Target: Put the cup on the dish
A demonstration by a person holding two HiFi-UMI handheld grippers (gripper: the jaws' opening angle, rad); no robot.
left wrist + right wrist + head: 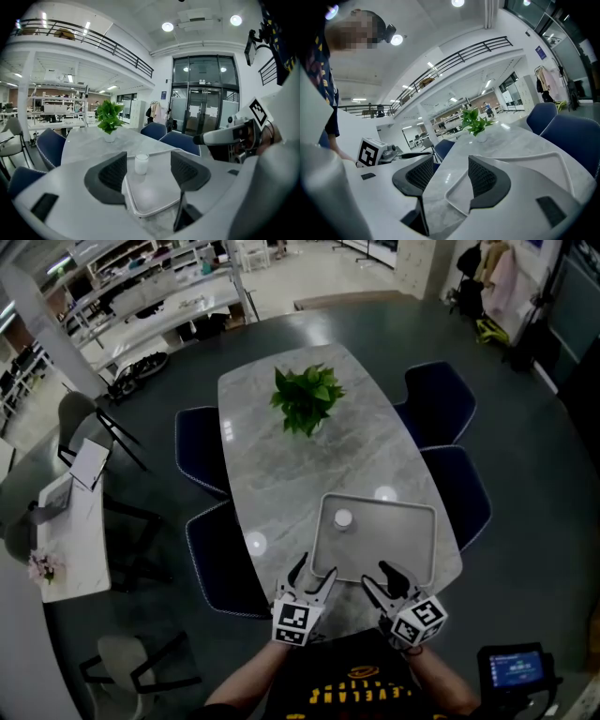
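Two sets of jaws were spread, holding nothing. The cup [343,518] stood upright on the dish [405,542], straight ahead of the left gripper [316,574], farther from the right gripper [381,579].

No legible text; yellow shirt print [361,693], device screen [517,669] unreadable.
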